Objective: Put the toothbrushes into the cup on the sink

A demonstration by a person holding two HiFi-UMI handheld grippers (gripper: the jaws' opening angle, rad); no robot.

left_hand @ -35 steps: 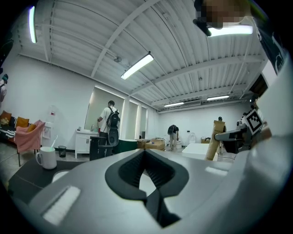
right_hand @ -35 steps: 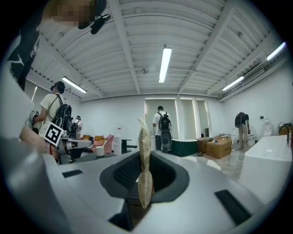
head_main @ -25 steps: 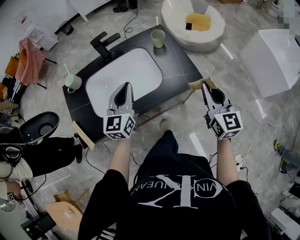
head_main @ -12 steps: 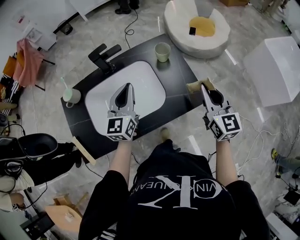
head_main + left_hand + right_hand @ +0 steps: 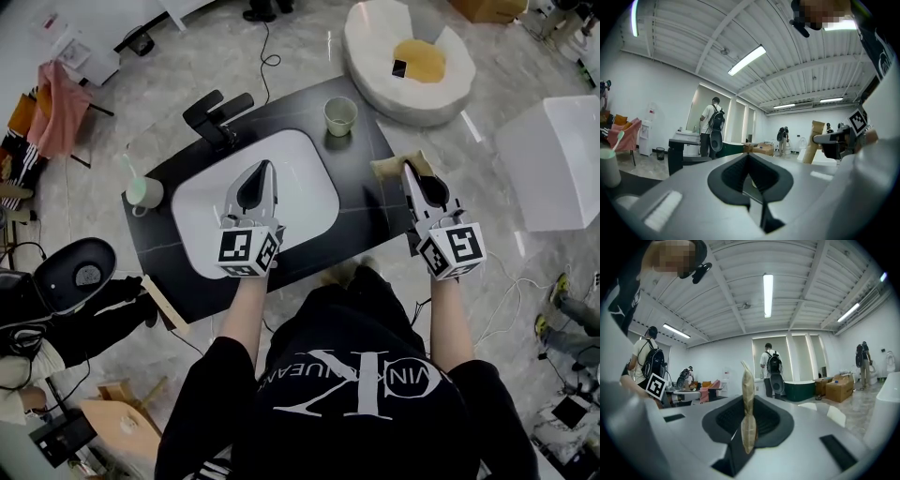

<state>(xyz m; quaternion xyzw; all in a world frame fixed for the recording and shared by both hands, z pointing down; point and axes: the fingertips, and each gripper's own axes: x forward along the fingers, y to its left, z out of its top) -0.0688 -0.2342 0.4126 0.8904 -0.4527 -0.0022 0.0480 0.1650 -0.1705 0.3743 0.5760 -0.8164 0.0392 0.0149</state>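
Here we are, both held level over the black sink surface (image 5: 364,161): right gripper (image 5: 408,173) fingers pinching a flat tan paper packet (image 5: 748,427) on edge, left gripper (image 5: 266,169) fingers pressed together on nothing, a pale toothbrush (image 5: 128,165) standing in the mint mug (image 5: 143,192) at the surface's left end, the green cup (image 5: 340,114) near its far edge.

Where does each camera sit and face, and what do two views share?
Head view: on the person's head, facing steeply down at the sink; shows left tool, right tool, forearms, shirt.
Left gripper view: on the left tool, facing level across the room; shows its shut jaws, the right tool.
Right gripper view: on the right tool, facing level; shows its jaws pinching a tan sheet.
Shared: head and left gripper views show the cup holding a toothbrush.
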